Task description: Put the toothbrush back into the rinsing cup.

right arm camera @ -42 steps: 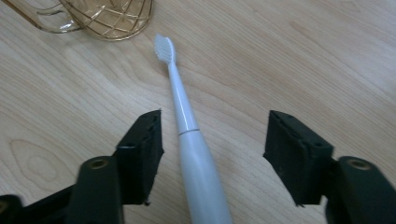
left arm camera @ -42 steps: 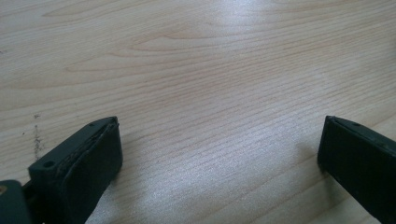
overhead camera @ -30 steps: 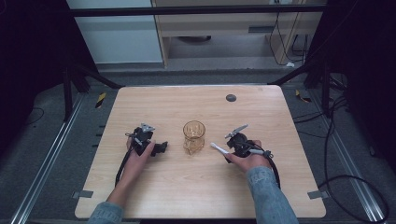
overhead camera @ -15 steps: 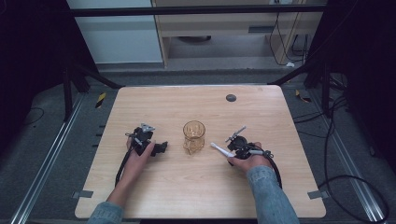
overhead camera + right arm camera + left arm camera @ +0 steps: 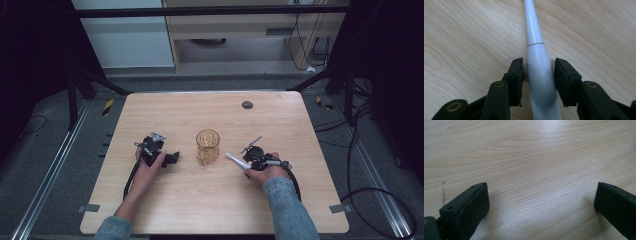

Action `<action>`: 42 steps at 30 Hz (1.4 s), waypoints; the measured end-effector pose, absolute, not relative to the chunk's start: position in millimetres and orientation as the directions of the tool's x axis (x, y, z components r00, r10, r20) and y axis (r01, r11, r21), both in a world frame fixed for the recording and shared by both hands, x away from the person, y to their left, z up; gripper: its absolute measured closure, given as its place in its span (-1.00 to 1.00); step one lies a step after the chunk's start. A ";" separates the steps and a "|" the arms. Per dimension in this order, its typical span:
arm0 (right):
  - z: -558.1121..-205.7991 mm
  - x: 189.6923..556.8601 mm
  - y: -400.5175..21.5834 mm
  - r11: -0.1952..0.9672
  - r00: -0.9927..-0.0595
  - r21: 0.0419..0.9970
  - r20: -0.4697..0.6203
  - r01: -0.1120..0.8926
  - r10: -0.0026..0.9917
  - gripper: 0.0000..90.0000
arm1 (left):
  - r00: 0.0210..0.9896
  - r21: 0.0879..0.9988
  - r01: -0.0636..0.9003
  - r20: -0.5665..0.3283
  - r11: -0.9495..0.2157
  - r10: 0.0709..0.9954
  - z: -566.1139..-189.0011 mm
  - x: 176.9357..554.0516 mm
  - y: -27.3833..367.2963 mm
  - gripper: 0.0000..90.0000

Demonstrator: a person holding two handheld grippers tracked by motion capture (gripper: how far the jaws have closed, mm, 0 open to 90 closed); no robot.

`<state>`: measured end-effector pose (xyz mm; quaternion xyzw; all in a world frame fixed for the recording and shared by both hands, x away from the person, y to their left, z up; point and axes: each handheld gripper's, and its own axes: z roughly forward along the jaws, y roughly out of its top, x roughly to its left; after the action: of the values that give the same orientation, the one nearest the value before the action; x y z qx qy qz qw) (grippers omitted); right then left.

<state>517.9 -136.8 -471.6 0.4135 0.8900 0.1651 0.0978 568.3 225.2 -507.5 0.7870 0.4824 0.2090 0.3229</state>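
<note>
My table (image 5: 210, 200) is evenly lit from overhead while its surroundings lie dim; glare whitens the wood, and my close views blur near the lens.

High view is looking down and forward from above the person's side, taking in the whole wooden table (image 5: 165, 120) from far. Left gripper view is sitting very close over bare tabletop, looking along its jaws. Right gripper view is looking equally close along a white handle (image 5: 537, 62). All three are sharing the tabletop.
</note>
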 end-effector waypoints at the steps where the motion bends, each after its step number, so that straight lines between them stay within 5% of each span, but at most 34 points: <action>1: -471.6 518.1 -136.9 0.604 -0.639 0.374 -0.036 0.704 0.768 0.33 | 0.447 0.710 0.624 0.017 -0.326 0.894 -507.5 568.3 225.1 -1.00; 26: -451.3 522.1 -145.0 0.551 -0.601 0.393 0.006 0.736 0.799 0.49 | 0.447 0.710 0.624 0.017 -0.326 0.894 -507.5 568.3 225.2 -1.00; 42: -397.1 532.0 -156.8 0.446 -0.537 0.549 0.007 0.707 0.843 0.50 | 0.448 0.710 0.624 0.018 -0.327 0.894 -507.5 568.3 225.2 -1.00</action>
<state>532.0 -156.8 -397.1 0.4616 0.8395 0.2528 0.1347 568.3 225.2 -507.5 0.7872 0.4820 0.2091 0.3229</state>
